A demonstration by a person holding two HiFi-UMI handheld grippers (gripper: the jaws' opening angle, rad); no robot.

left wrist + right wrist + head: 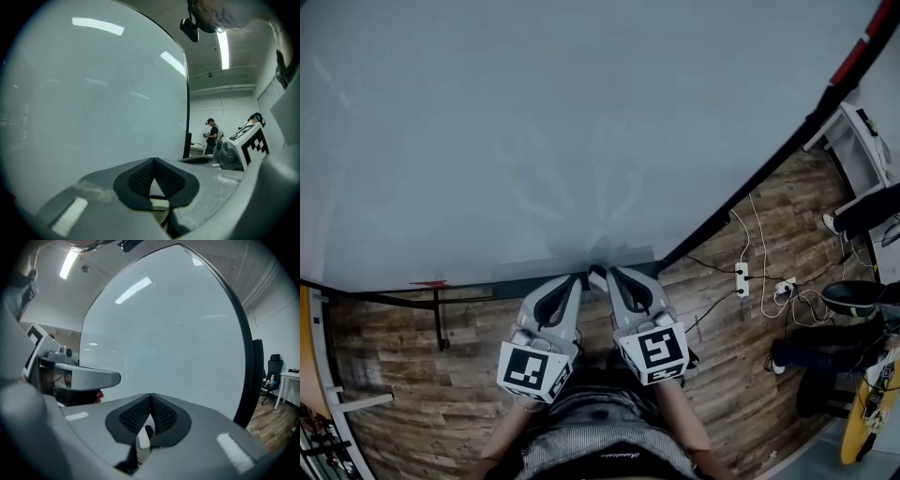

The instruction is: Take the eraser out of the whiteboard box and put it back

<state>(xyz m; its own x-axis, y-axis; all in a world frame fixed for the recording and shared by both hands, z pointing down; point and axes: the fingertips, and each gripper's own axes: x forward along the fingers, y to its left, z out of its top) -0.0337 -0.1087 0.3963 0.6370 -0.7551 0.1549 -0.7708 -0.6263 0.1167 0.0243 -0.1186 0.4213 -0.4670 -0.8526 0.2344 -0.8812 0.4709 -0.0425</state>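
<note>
A large whiteboard fills the head view, and a grey box runs along its lower edge. No eraser shows in any view. My left gripper and right gripper point side by side at the box, tips nearly touching each other. In the left gripper view the left gripper has its dark pads meeting at the tip, with nothing between them. In the right gripper view the right gripper is likewise shut and empty. The left gripper's body shows at that view's left.
A small red object lies on the board's ledge at the left, above a black stand leg. A power strip and cables lie on the wood floor to the right. A person stands far off; a chair stands beside the board.
</note>
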